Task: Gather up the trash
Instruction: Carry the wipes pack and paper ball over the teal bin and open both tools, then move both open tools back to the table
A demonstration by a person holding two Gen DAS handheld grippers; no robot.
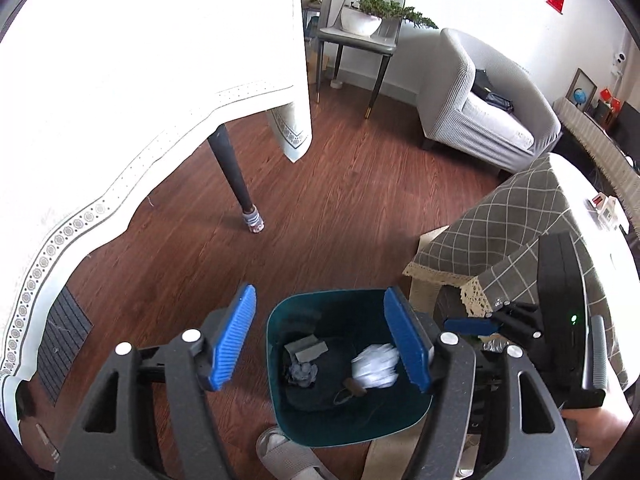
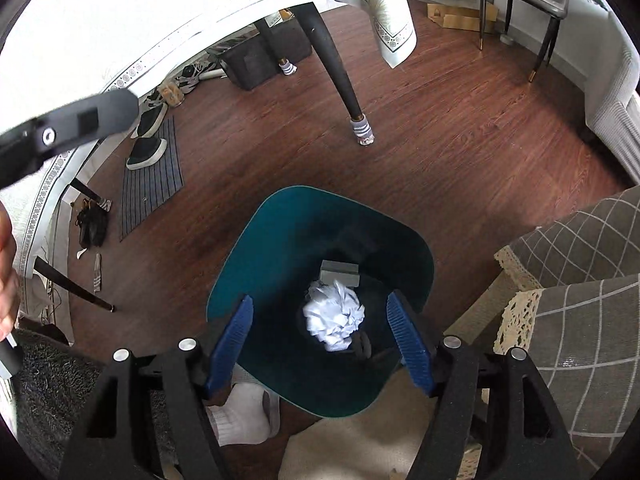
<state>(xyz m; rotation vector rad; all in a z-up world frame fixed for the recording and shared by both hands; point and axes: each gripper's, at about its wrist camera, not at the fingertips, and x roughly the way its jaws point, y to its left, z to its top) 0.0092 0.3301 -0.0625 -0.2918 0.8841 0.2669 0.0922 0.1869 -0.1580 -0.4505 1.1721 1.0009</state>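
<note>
A bin (image 2: pixel 320 304) is set on the floor (image 2: pixel 440 160), near a table leg (image 2: pixel 340 76). Inside it, a crumpled paper ball (image 2: pixel 334 318) is lodged just before a small block (image 2: pixel 339 273). A mat (image 2: pixel 150 176) is spread to the bin's left, under the table's edge.

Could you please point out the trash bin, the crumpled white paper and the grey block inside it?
Trash bin (image 2: pixel 256 248): right wrist view, inner teal wall.
Crumpled white paper (image 2: pixel 334 316): right wrist view, middle of the wad.
Grey block (image 2: pixel 339 273): right wrist view, its top face.
</note>
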